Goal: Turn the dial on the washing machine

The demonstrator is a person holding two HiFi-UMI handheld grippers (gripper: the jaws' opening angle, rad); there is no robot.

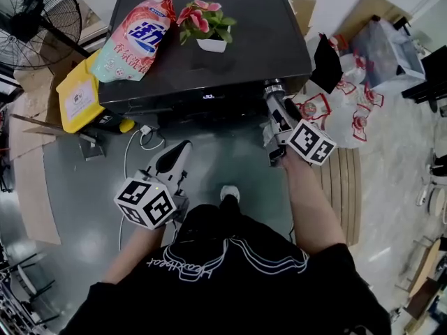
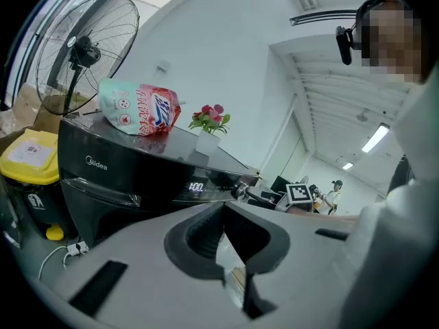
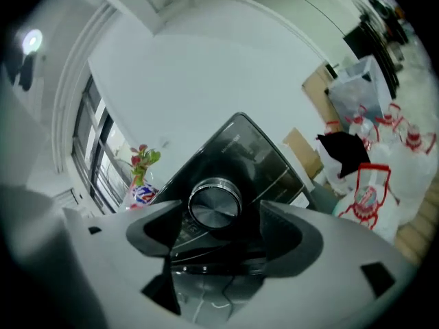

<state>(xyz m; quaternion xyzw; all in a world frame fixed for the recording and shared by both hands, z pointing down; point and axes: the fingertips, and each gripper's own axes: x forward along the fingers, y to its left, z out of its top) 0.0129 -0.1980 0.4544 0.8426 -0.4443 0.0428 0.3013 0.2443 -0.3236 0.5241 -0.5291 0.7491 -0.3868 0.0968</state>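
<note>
The black washing machine (image 1: pixel 265 40) stands ahead of me, its display (image 2: pixel 196 186) lit on the front panel. Its silver dial (image 3: pixel 215 204) sits at the panel's right end. My right gripper (image 3: pixel 219 228) is level with the dial and open: the dial lies between the two jaws with a gap on each side, and neither pad touches it. In the head view the right gripper (image 1: pixel 274 93) reaches to the machine's front right corner and covers the dial. My left gripper (image 1: pixel 181 149) hangs low in front of the machine, shut, with nothing in it.
A detergent pouch (image 1: pixel 136 37) and a small flower pot (image 1: pixel 209 26) lie on the machine's lid. A yellow bin (image 1: pixel 78 96) and a standing fan (image 1: pixel 31 19) are at the left. Plastic bags (image 1: pixel 349 103) are piled at the right. Cables (image 1: pixel 143 142) trail on the floor.
</note>
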